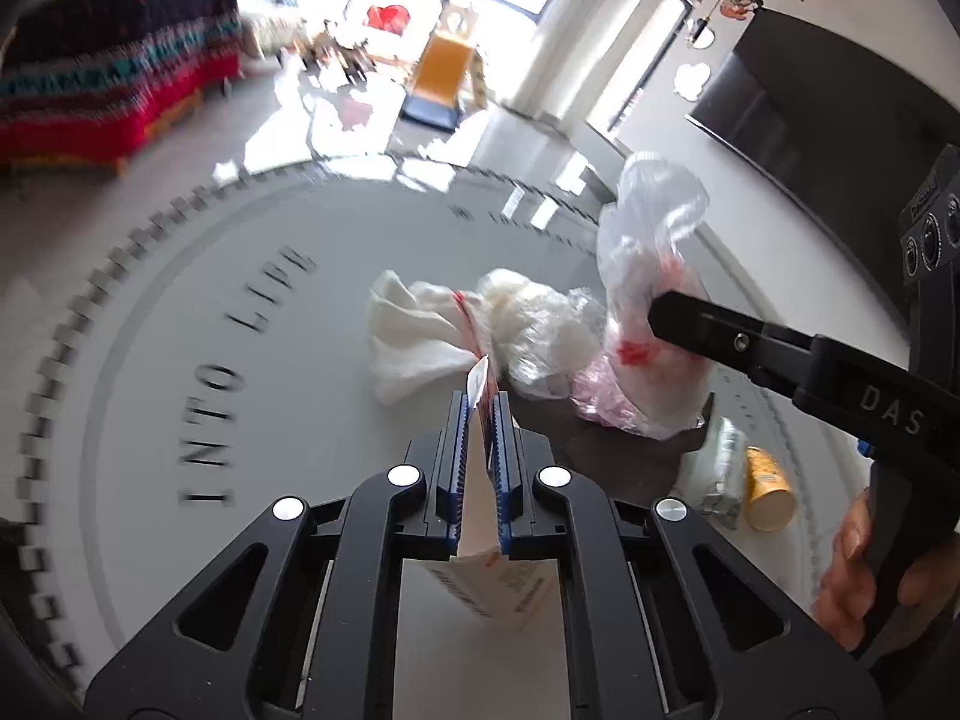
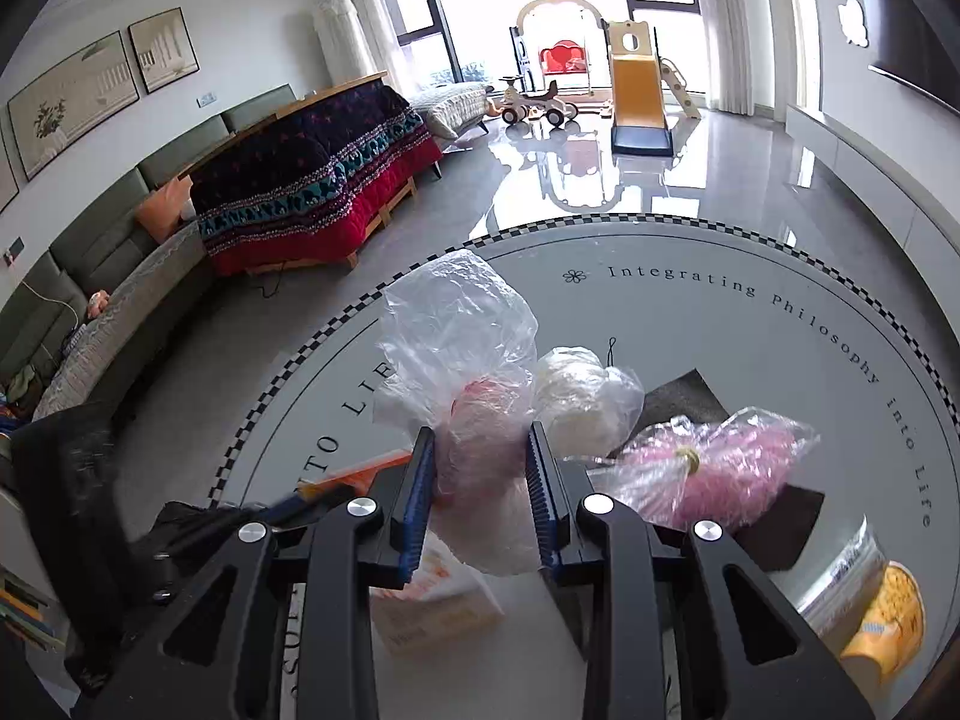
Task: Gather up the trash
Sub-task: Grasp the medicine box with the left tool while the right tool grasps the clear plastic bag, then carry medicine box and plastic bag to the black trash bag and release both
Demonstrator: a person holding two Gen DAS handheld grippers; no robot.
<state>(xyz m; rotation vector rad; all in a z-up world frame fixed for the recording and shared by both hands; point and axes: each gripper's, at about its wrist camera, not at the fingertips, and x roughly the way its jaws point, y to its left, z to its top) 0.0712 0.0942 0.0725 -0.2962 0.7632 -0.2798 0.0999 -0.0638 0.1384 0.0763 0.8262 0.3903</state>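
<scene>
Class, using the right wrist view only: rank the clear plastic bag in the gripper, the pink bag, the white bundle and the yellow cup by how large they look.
1. Clear plastic bag, though nearest the camera
2. Pink bag
3. White bundle
4. Yellow cup, partly cut off at the edge

- The right gripper [image 2: 480,492] has its blue-padded fingers [image 2: 416,510] pressed on a crumpled clear plastic bag [image 2: 462,354] with something pinkish inside, held up over the round grey desk [image 2: 750,360].
- Just behind it, a white bundle in clear wrap [image 2: 582,396] lies on the desk.
- To the right, a pink-filled clear bag [image 2: 714,474] rests on a dark mat [image 2: 780,522].
- Near the desk's right edge lies a yellow cup [image 2: 888,624].
- Below the fingers lies a pale carton [image 2: 432,606].
</scene>
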